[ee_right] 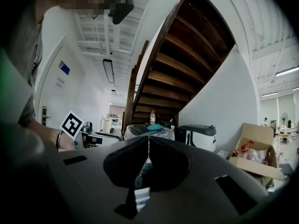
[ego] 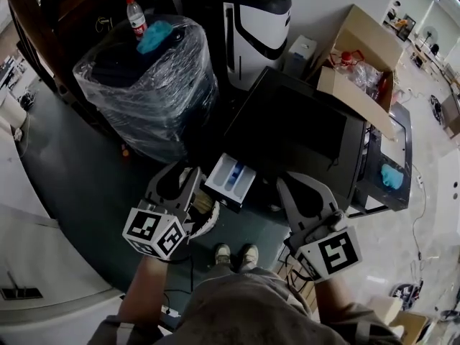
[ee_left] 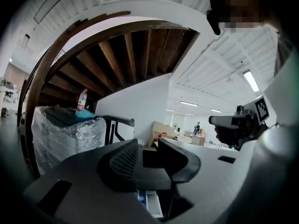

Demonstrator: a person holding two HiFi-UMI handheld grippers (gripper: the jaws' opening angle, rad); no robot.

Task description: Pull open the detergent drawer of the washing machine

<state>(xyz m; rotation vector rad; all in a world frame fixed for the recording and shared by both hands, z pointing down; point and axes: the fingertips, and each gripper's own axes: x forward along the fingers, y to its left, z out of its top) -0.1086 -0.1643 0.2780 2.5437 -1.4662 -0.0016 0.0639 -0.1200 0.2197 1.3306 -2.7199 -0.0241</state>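
The black washing machine (ego: 302, 131) stands in the middle of the head view. Its white detergent drawer (ego: 230, 178), with a blue compartment inside, sticks out of the front left corner. My left gripper (ego: 181, 182) hangs just left of the drawer and apart from it; a narrow gap shows between the jaws of the left gripper (ee_left: 148, 155), with nothing in it. My right gripper (ego: 300, 189) is held in front of the machine, right of the drawer. The tips of the right gripper (ee_right: 148, 146) meet and hold nothing. Below both grippers' jaws a piece of the drawer (ee_left: 152, 204) (ee_right: 141, 197) shows.
A plastic-wrapped bundle (ego: 147, 85) with a bottle (ego: 136, 16) and a blue cloth on top stands left of the machine. Behind are a black-and-white appliance (ego: 251, 20) and an open cardboard box (ego: 363, 56). A wooden staircase (ee_right: 187, 64) rises overhead. The person's shoes (ego: 236, 252) are in front.
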